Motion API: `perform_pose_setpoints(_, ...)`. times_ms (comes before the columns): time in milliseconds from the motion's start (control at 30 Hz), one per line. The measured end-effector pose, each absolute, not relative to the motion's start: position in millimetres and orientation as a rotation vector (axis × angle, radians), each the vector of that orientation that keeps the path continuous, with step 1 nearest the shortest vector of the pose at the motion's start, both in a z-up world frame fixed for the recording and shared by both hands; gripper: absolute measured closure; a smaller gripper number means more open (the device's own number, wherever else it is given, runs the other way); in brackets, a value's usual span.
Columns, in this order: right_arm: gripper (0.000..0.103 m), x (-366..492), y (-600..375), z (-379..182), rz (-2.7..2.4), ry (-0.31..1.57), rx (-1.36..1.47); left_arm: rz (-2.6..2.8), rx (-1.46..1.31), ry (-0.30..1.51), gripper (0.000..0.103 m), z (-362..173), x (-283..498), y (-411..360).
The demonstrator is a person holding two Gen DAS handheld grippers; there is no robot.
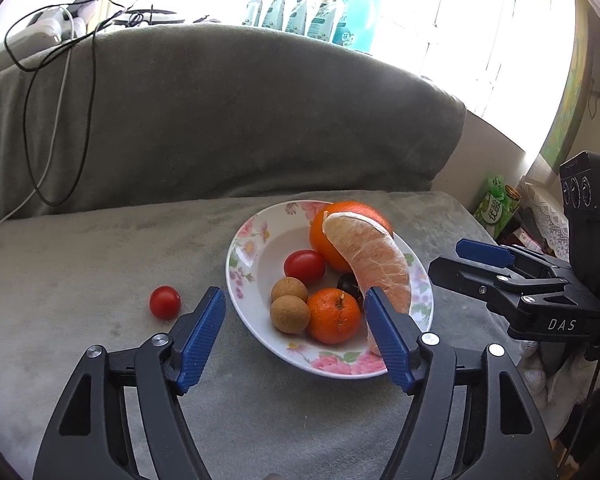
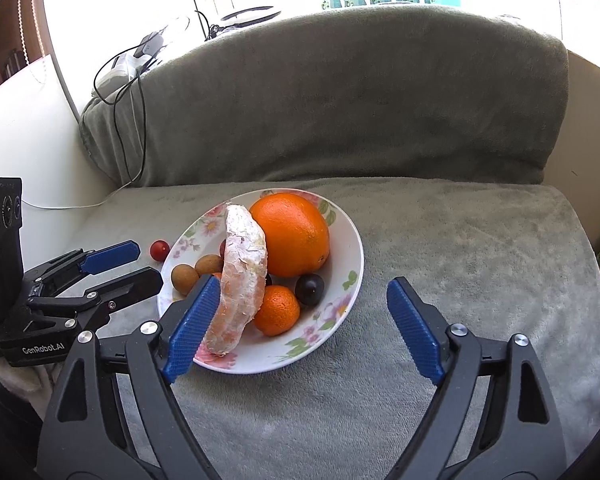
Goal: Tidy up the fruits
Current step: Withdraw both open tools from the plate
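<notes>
One cherry tomato left outside the plate

Both the left gripper point(image 1: 296, 328) and right gripper point(image 2: 304, 328) stand wide and empty over the floral plate point(image 1: 240, 276) of fruit, centre frame. Probably next: the stray tomato point(image 1: 165, 302), lower left on the grey blanket point(image 1: 100, 248), needs a gentle pinch. Sofa back point(image 1: 220, 112) and bright window behind.

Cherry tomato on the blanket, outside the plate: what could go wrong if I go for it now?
1. The cherry tomato is round and on soft blanket; the open left gripper may nudge it away.
2. The pomelo wedge leans on the orange over the plate rim; bumping the plate could tip it.
</notes>
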State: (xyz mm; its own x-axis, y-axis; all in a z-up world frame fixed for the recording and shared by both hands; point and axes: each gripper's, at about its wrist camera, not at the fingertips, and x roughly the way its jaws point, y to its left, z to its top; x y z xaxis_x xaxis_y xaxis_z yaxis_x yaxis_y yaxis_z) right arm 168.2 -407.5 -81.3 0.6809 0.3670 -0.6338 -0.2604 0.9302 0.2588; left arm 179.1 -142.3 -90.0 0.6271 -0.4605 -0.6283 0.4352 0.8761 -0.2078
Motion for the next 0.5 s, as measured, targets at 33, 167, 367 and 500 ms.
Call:
perform_pose_setpoints(33,0.014,167,-407,-80,0.353,0.741,0.15,-0.511,-0.035,0.727,0.028,-89,179,-143)
perform_pose_setpoints(167,0.011,164,-406,-78,0.345,0.736,0.134,-0.501,-0.031,0.718,0.023,-88,177,-144)
perform_pose_setpoints(367,0.003,158,-407,-73,0.328,0.717,0.126,-0.491,-0.016,0.716,0.021,-88,174,-143)
perform_pose_setpoints(500,0.003,155,-407,-71,0.313,0.712,0.111,-0.485,-0.017,0.717,0.021,-88,174,-142)
